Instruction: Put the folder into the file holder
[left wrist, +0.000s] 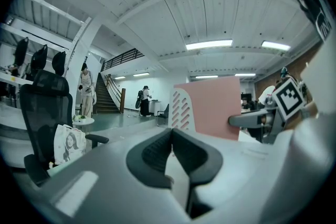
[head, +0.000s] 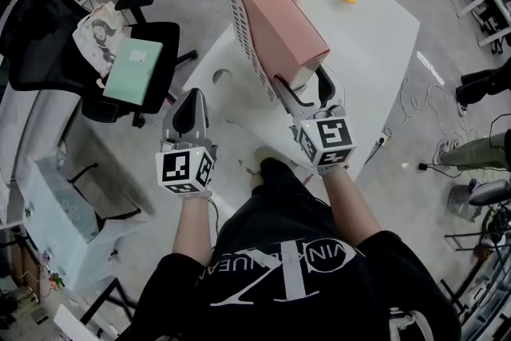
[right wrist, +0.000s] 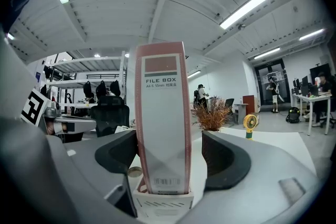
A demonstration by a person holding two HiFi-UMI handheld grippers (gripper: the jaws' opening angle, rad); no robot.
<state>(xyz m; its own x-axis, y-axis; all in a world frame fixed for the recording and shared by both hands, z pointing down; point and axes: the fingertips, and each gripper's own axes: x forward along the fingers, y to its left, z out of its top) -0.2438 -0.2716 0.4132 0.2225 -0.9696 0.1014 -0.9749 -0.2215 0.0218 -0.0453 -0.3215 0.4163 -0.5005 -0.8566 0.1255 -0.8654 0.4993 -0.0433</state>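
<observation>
Inside white holder (head: pixel 242 24), upright pink folder (head: pixel 279 28)

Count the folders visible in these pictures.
2. A pink folder stands upright in the white file holder on the table. A green folder lies on the black office chair. Others may be hidden out of view.

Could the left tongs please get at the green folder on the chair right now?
Probably yes: the left tongs are empty, the green folder lies uncovered on the chair, and nothing stands between them. The tongs are shut, so they must open first.
</observation>
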